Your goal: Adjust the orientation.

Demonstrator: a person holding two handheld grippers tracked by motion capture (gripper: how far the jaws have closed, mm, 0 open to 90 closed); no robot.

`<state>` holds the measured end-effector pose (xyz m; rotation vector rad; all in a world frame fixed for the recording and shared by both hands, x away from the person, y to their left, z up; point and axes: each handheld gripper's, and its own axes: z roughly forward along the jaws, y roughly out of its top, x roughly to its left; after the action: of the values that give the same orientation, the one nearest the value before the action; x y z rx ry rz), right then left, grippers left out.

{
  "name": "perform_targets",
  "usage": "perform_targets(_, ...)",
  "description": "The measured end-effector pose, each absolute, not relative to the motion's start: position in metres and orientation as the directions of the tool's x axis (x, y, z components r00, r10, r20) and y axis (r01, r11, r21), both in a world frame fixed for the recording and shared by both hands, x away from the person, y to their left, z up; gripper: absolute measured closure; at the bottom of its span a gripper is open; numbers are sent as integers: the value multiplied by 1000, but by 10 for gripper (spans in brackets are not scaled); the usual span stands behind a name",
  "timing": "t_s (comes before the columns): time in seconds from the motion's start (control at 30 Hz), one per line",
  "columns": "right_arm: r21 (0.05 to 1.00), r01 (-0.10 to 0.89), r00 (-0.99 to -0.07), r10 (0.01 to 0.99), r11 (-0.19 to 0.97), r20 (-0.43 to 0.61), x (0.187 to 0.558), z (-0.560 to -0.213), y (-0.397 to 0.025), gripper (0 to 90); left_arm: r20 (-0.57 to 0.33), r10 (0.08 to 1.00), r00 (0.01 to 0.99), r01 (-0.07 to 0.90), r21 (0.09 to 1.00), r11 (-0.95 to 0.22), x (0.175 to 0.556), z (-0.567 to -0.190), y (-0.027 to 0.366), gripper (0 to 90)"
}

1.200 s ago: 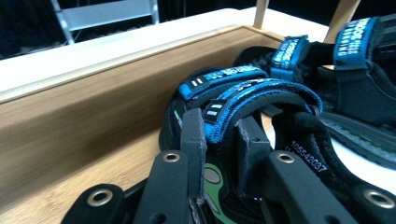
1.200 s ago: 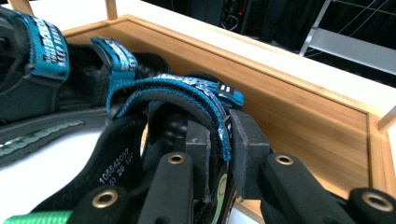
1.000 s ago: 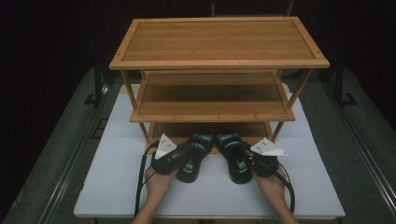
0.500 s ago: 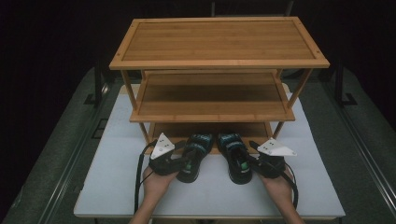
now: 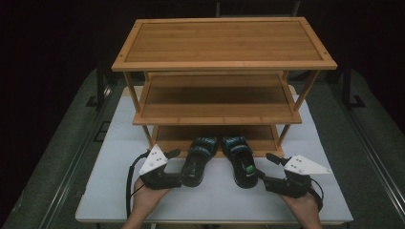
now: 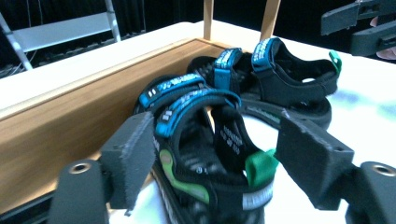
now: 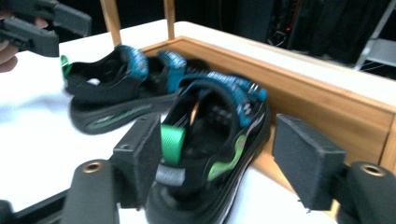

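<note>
Sandals, 2 of them, lie side by side on the white surface [image 5: 95, 200], toes tucked onto the front edge of the bottom shelf [image 5: 215, 136] of a wooden rack [image 5: 224, 47], heels toward the person. Nearest the camera, 2 hands come in from the bottom of the high view, each holding a gripper. The left gripper [image 5: 179, 167] sits just beside the heel of the left sandal [image 5: 199, 160], on its outer side; its jaws stand apart, and in the left gripper view [image 6: 215, 158] that sandal's heel, with its green tab and blue straps, lies between the 2 black pads without either pad clearly pressing on it. The right gripper [image 5: 265, 169] sits just beside the heel of the right sandal [image 5: 240, 160], also on the outer side, jaws apart; in the right gripper view [image 7: 215, 154] the sandal's heel lies between the pads, closer to the left pad, and whether it touches I cannot tell. That view is somewhat blurred. Each gripper view also shows the other sandal farther off, [image 6: 280, 79] and [image 7: 116, 88], with the opposite gripper in the upper corner beyond it. Behind the sandals the rack rises in 3 tiers: bottom shelf, middle shelf [image 5: 217, 102], top shelf [image 5: 224, 43], all bare wood. Dark floor surrounds the surface.
</note>
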<state>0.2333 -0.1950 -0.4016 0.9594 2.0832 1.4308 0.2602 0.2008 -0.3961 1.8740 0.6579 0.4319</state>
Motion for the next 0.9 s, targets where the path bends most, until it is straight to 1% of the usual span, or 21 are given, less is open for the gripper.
perform_targets(0.1,925,278,-676,737,258,-2,224,-406,-199,281,4,612,791,236,921,-311,253,-399,207,196)
perform_targets(0.17,915,288,-680,733,282,-11,220,-410,-200,247,6,603,797,236,917,-322,251,-402,209,179)
perform_targets(0.37,882,343,-686,728,322,1,219,-424,-199,218,5,577,817,261,889,-377,249,-414,210,148)
perform_targets(0.5,857,380,-693,721,348,15,223,-435,-195,209,-15,571,821,306,856,-417,252,-425,207,149)
perform_targets(0.57,837,394,-700,714,380,6,226,-441,-191,208,-1,577,816,310,845,-436,253,-429,206,149)
perform_targets(0.9,802,419,-717,697,426,4,236,-449,-178,201,8,559,829,341,785,-518,262,-442,200,147)
